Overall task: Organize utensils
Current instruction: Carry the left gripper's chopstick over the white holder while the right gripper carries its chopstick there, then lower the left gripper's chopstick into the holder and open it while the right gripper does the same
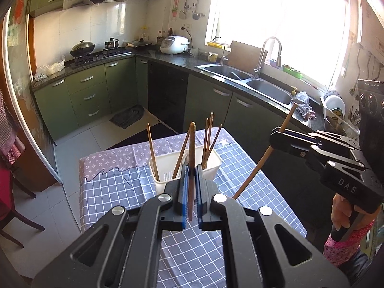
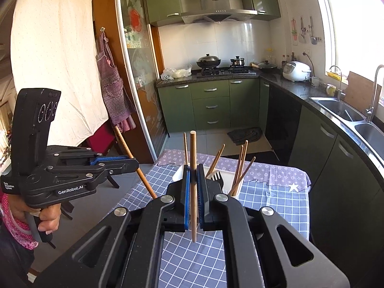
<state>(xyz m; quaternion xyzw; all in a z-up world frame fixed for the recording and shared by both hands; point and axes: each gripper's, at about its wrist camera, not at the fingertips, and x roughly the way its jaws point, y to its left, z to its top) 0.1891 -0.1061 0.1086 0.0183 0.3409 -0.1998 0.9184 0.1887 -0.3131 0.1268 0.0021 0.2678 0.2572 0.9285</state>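
- Wooden chopsticks: light, stiff, smooth, apt to pivot; best pinched mid-shaft.
- Left gripper [image 1: 190, 168] clenched on dark chopstick [image 1: 191, 148], above basket [image 1: 213, 162].
- Right gripper [image 2: 192, 180] clenched on pale chopstick [image 2: 193, 158], above basket.

Bright daylight floods through the window [image 1: 276, 12], overexposed with glare; fisheye edges curve darkly.

Right tongs [image 2: 192, 180] clamped on upright chopstick [image 2: 193, 216], white utensil basket [image 2: 178, 174] just beyond.
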